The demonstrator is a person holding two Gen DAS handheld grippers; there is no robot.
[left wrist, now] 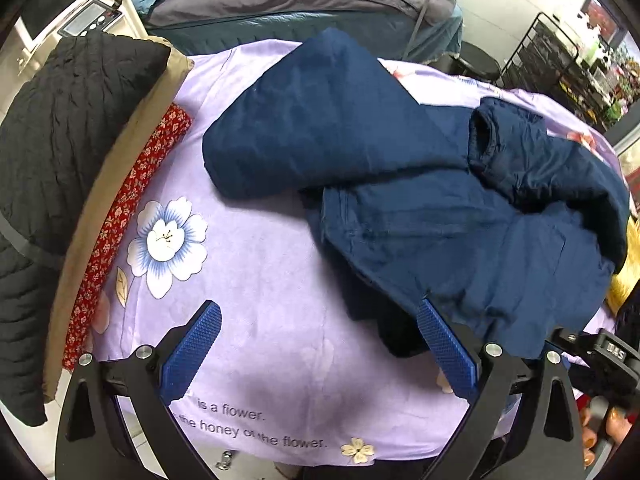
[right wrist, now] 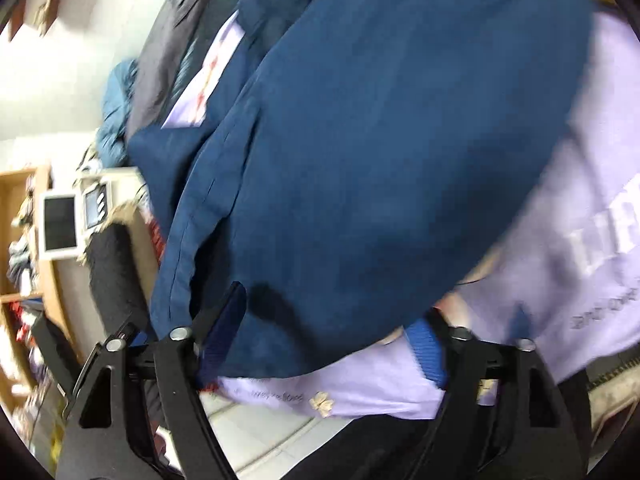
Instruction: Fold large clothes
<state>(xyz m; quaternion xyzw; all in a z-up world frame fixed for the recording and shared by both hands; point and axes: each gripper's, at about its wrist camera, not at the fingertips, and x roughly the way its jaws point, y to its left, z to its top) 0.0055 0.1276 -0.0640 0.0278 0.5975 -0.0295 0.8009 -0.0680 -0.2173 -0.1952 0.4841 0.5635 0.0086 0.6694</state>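
Note:
A navy blue garment (left wrist: 420, 200) lies partly folded on the purple flowered sheet (left wrist: 260, 272), one flap turned over to the upper left and a bunched sleeve or collar at the right. My left gripper (left wrist: 318, 312) hovers open over the sheet at the garment's near edge; its right fingertip (left wrist: 430, 320) is at the hem and only sheet lies between the pads. In the right wrist view the same garment (right wrist: 380, 160) fills the picture. My right gripper (right wrist: 332, 312) is open, with the garment's lower hem lying loose between its fingers.
A black quilted coat (left wrist: 60, 160) with a tan lining and a red floral cloth (left wrist: 120, 220) lie along the sheet's left edge. Grey and teal bedding (left wrist: 300, 0) is piled behind. A black wire rack (left wrist: 560, 60) stands at the far right. A hand (left wrist: 592, 440) shows at the bottom right.

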